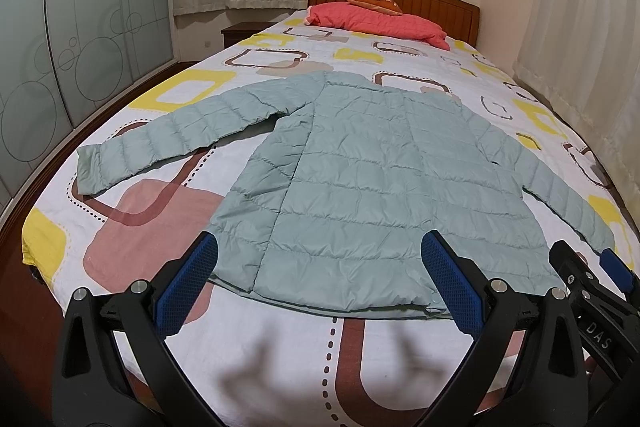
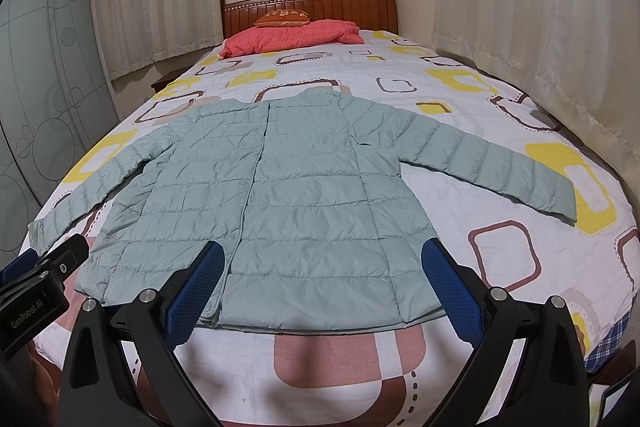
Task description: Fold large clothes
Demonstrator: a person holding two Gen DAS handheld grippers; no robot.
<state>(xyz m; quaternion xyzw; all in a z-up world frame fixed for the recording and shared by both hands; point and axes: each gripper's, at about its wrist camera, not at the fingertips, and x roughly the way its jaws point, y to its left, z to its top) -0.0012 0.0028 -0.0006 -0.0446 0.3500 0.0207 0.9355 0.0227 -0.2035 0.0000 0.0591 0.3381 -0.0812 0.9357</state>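
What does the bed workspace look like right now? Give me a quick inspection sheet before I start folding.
Surface: bed sheet with a pattern of squares, spread smooth.
Job's things: pale green quilted jacket lies flat and unfolded, closed down the front, collar toward the headboard, both sleeves spread outward, hem nearest the tongs.
Clutter: red quilt bundled at the head of the bed, orange cushion on it, both apart from the jacket.
Grippers: left tongs open, above the hem, holding nothing; right tongs open, above the hem, holding nothing.
Cables: nothing seen.
Surroundings: wooden headboard, curtains on both sides, glass wardrobe doors on the left.
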